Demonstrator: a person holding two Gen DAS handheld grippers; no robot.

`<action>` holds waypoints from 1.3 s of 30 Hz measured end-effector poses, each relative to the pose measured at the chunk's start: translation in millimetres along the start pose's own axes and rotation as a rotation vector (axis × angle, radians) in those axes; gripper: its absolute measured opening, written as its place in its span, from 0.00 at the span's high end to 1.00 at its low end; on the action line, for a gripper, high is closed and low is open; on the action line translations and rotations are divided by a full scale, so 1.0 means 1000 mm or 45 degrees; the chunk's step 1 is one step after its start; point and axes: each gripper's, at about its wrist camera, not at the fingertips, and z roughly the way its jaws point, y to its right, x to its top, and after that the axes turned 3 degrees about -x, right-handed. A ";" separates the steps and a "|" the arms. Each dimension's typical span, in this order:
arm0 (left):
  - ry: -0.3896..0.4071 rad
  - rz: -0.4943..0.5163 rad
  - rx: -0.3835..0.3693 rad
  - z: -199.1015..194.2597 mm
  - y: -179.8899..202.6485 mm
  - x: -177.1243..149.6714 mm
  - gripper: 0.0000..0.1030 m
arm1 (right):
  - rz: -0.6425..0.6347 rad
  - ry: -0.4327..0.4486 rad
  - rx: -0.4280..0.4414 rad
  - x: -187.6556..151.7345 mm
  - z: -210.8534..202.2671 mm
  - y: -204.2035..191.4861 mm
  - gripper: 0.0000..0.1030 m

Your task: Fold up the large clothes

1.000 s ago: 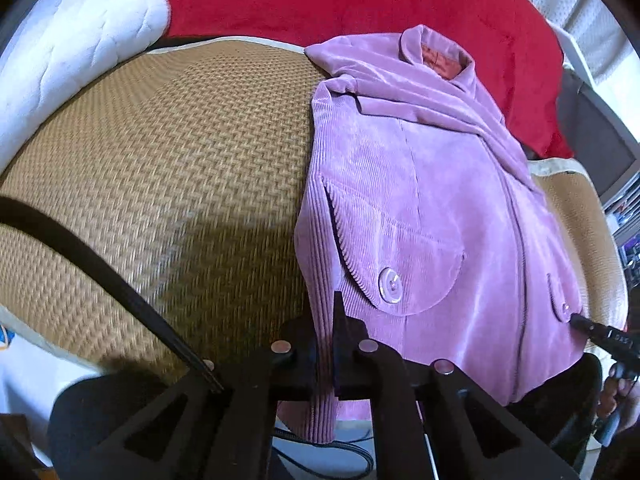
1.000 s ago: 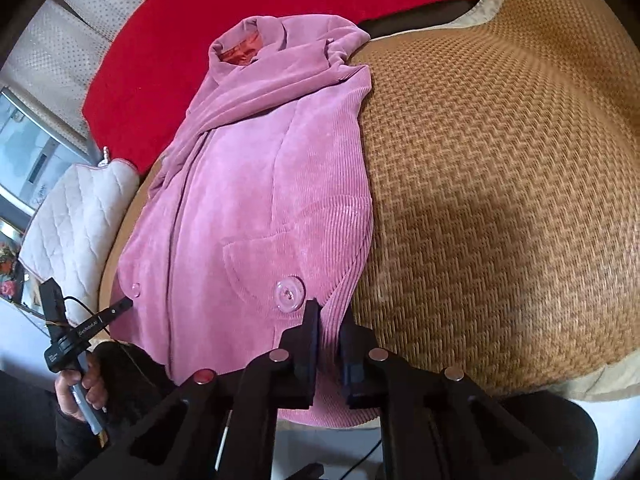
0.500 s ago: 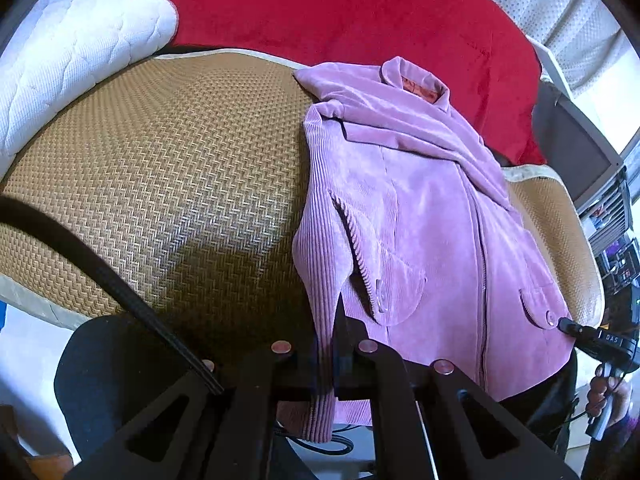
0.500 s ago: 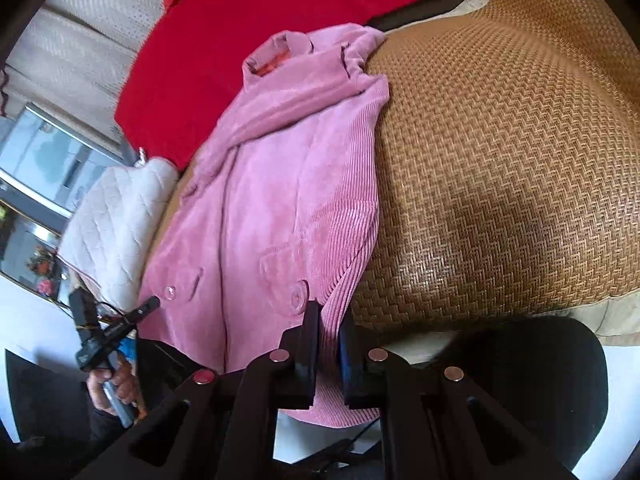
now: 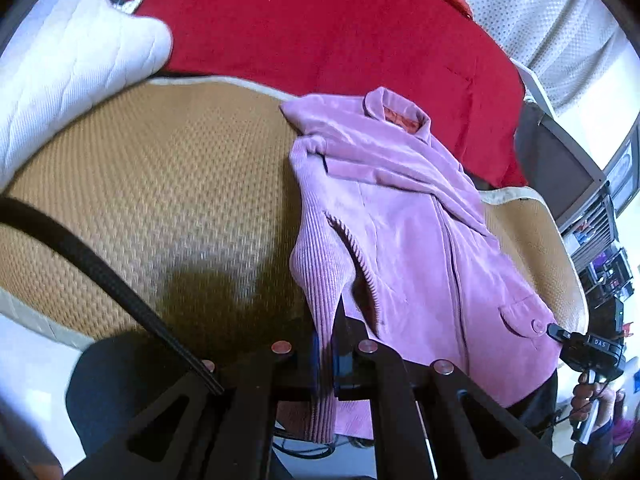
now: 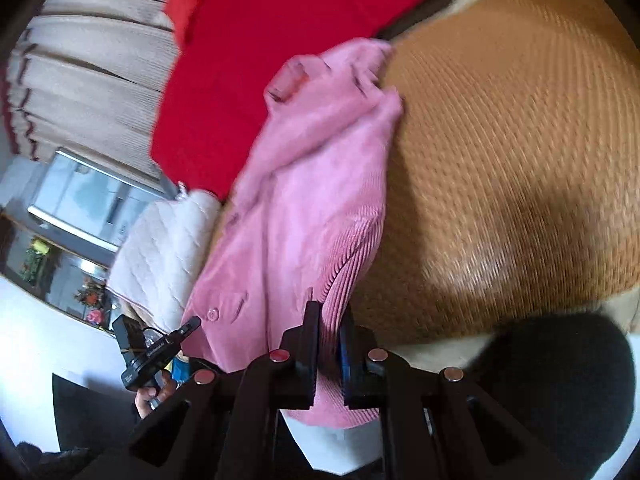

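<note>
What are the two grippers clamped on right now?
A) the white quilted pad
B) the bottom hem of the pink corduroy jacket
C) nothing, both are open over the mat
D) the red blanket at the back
B: the left gripper and the right gripper are each shut on ribbed fabric at a bottom corner of the pink corduroy jacket, whose collar end lies on the woven mat.
</note>
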 end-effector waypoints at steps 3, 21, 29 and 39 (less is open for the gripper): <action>-0.054 -0.038 0.008 0.013 -0.007 -0.003 0.96 | 0.048 -0.032 0.004 0.002 0.010 0.014 0.91; -0.082 -0.081 0.013 0.024 -0.017 -0.014 0.96 | -0.051 -0.086 -0.259 0.011 0.032 0.004 0.34; -0.089 -0.079 0.027 0.026 -0.017 -0.015 0.96 | -0.147 -0.120 -0.459 0.012 0.058 -0.004 0.37; 0.009 -0.047 -0.033 0.000 -0.010 0.000 0.96 | -0.051 -0.084 -0.199 0.027 0.022 -0.022 0.91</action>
